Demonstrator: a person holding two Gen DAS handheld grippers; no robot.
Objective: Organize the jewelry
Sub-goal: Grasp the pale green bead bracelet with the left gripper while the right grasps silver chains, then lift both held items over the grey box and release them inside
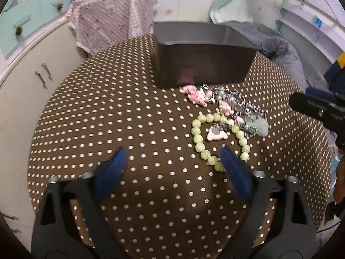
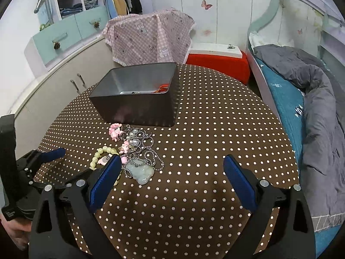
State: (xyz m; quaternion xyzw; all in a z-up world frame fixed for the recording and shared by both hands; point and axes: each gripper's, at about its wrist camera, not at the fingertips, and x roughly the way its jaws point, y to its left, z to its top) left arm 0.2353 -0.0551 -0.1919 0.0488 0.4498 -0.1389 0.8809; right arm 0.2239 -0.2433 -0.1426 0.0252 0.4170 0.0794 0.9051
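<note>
A pile of jewelry lies on the brown dotted table (image 1: 133, 116) in front of a dark grey box (image 1: 200, 62): a pale green bead bracelet (image 1: 199, 139), pink charms (image 1: 197, 95), silver chains (image 1: 243, 105) and a pale jade pendant (image 2: 141, 171). My left gripper (image 1: 173, 161) is open and empty, its right finger over the bracelet's near edge. My right gripper (image 2: 172, 169) is open and empty, with its left finger beside the pendant. The box (image 2: 140, 95) holds something orange and metallic inside.
A pink checked cloth (image 2: 151, 36) hangs behind the table. A red stool (image 2: 217, 64) stands behind it, a bed with a grey quilt (image 2: 319, 112) to the right and a white cabinet (image 1: 32, 99) to the left. The left gripper also shows in the right wrist view (image 2: 43, 159).
</note>
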